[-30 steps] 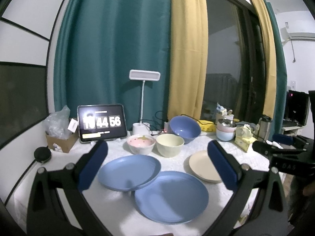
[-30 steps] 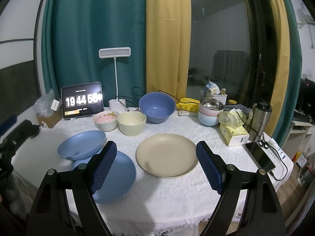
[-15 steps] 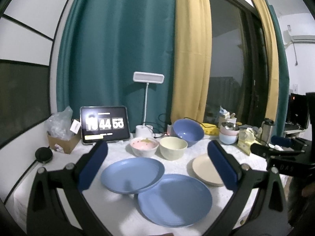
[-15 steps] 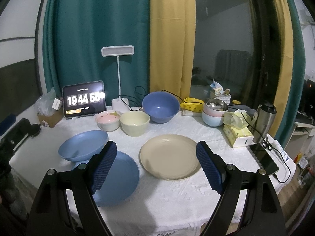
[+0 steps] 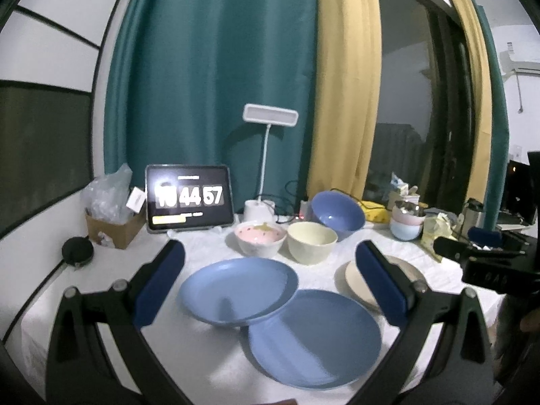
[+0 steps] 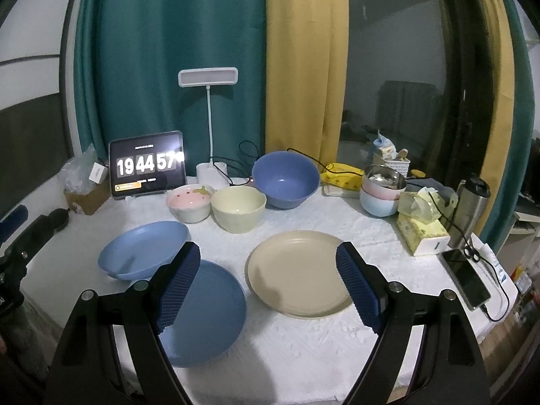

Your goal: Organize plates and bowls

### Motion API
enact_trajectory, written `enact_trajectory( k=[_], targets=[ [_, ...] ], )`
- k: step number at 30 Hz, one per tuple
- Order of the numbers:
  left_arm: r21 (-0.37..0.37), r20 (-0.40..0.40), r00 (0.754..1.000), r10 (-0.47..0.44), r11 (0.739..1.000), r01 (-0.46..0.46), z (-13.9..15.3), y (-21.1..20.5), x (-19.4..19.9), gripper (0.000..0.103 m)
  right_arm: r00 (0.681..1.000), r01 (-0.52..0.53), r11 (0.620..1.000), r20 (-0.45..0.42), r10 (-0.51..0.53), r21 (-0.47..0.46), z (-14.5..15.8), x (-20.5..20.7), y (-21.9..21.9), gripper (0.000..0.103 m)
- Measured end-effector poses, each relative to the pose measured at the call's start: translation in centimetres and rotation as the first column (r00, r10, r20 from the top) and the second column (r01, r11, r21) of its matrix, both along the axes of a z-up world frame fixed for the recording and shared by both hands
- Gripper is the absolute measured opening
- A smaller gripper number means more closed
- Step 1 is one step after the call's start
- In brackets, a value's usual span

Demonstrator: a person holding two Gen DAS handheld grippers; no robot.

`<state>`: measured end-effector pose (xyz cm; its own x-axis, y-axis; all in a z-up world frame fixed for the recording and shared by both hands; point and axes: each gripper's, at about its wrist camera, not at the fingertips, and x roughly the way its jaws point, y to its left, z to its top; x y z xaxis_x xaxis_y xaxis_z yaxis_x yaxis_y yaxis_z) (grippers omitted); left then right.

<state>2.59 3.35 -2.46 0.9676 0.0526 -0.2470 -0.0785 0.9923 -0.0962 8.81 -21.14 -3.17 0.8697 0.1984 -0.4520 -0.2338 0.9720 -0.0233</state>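
Two blue plates lie on the white tablecloth; the rear blue plate (image 5: 238,290) (image 6: 143,248) rests tilted on the edge of the front blue plate (image 5: 314,337) (image 6: 202,310). A beige plate (image 6: 298,271) (image 5: 354,278) lies to their right. Behind stand a pink bowl (image 5: 260,238) (image 6: 190,200), a cream bowl (image 5: 312,241) (image 6: 238,207) and a tilted large blue bowl (image 5: 337,214) (image 6: 285,177). My left gripper (image 5: 270,287) is open and empty above the blue plates. My right gripper (image 6: 265,287) is open and empty, in front of the beige plate.
A tablet clock (image 6: 146,168), a desk lamp (image 6: 209,125) and cables stand at the back. Stacked pastel bowls (image 6: 381,190), a tissue box (image 6: 422,233), a steel flask (image 6: 467,209) and a phone (image 6: 465,278) sit at the right. A cardboard box (image 5: 113,227) is at the left.
Both grippers have drifted slightly, so the tableware sits a little differently in the views. The clock reads one second later. Nothing on the table has moved.
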Motion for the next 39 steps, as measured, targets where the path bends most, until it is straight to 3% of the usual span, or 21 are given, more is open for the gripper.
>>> enact_trajectory(
  k=[22, 28, 33, 39],
  targets=[
    [-0.109, -0.244, 0.964, 0.106, 0.985, -0.136, -7.2, 8.3, 8.7, 0.102, 0.972, -0.157, 0.987, -0.179, 0.150, -0.025, -4.1, 8.7, 8.1, 0.082],
    [-0.158, -0.331, 0.939, 0.093, 0.976, -0.153, -9.7, 10.2, 11.3, 0.101, 0.947, -0.208, 0.978, -0.255, 0.196, -0.020, -6.2, 11.6, 10.4, 0.072],
    [-0.174, -0.399, 0.913, 0.087, 0.970, -0.169, -11.4, 11.3, 12.8, 0.101, 0.923, -0.243, 0.970, -0.305, 0.233, 0.006, -7.7, 13.3, 12.0, 0.070],
    [-0.184, -0.464, 0.882, 0.082, 0.965, -0.186, -12.9, 12.2, 14.4, 0.088, 0.894, -0.269, 0.963, -0.363, 0.262, 0.033, -9.5, 14.9, 13.5, 0.061]
  ],
)
